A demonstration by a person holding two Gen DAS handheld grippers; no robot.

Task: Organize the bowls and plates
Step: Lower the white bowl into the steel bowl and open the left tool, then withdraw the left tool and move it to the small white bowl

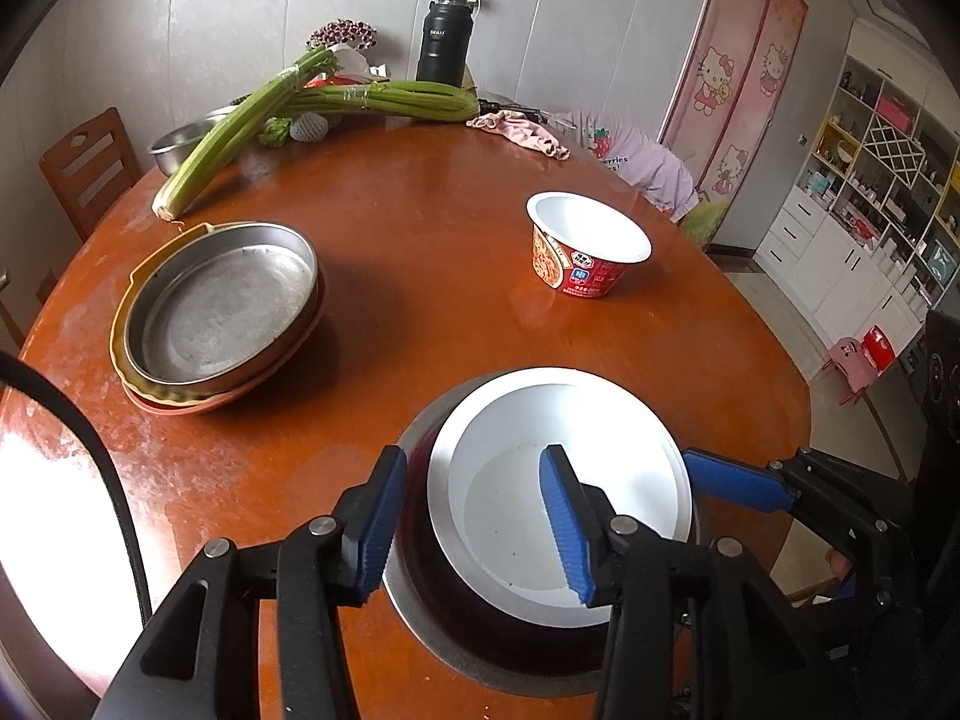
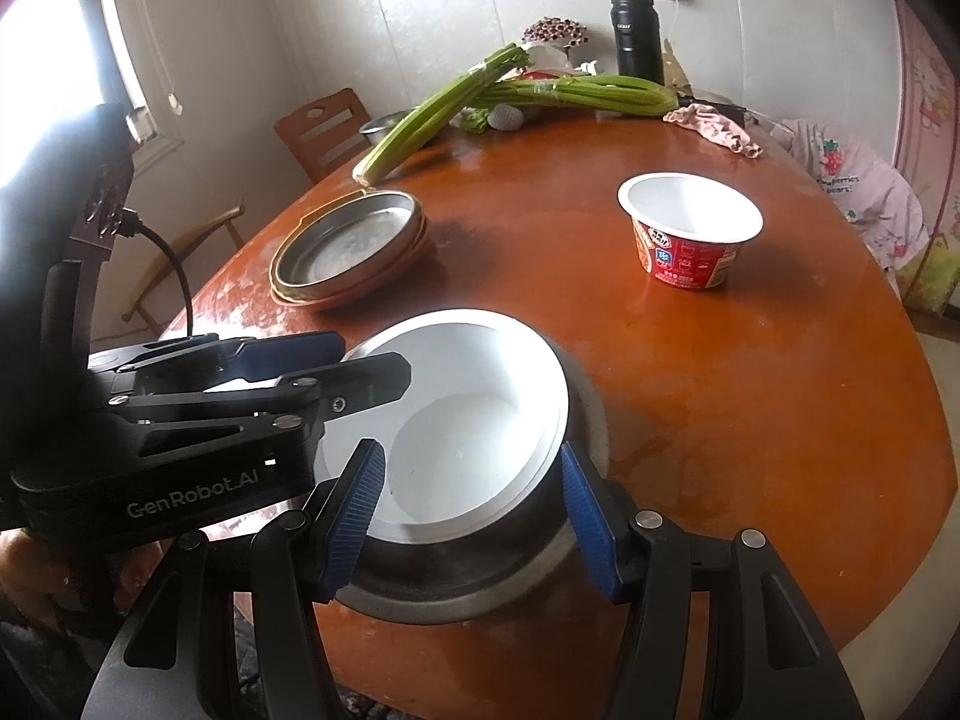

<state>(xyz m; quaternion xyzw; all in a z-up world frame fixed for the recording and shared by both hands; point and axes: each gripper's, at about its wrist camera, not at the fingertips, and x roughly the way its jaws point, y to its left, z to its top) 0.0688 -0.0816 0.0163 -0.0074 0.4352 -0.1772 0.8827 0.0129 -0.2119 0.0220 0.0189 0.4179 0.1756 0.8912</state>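
A white bowl sits tilted inside a larger steel bowl at the near edge of a round, reddish-brown wooden table. The white bowl leans toward one side of the steel bowl, leaving a dark crescent of the steel interior showing.

The left gripper has its blue-padded fingers spread, one finger outside the steel bowl's wall and the other inside the white bowl, so both bowls' rims lie in the gap; whether the pads touch either rim cannot be told. The right gripper is also spread, with one finger over the white bowl's near rim and the other at the steel bowl's outer edge. In the right wrist view, the left gripper reaches in from the side over the white bowl's rim.

Farther back on the left, a stack of plates rests on the table: a shallow metal pan on top, a yellow dish beneath it, and an orange plate at the bottom. To the right, well apart from both, stands a red instant-noodle cup with a white interior, upright.

Along the table's far edge lie long bundles of celery, a small steel basin, a pink cloth, and a black thermos standing by the wall. A wooden chair stands behind the table on the left.
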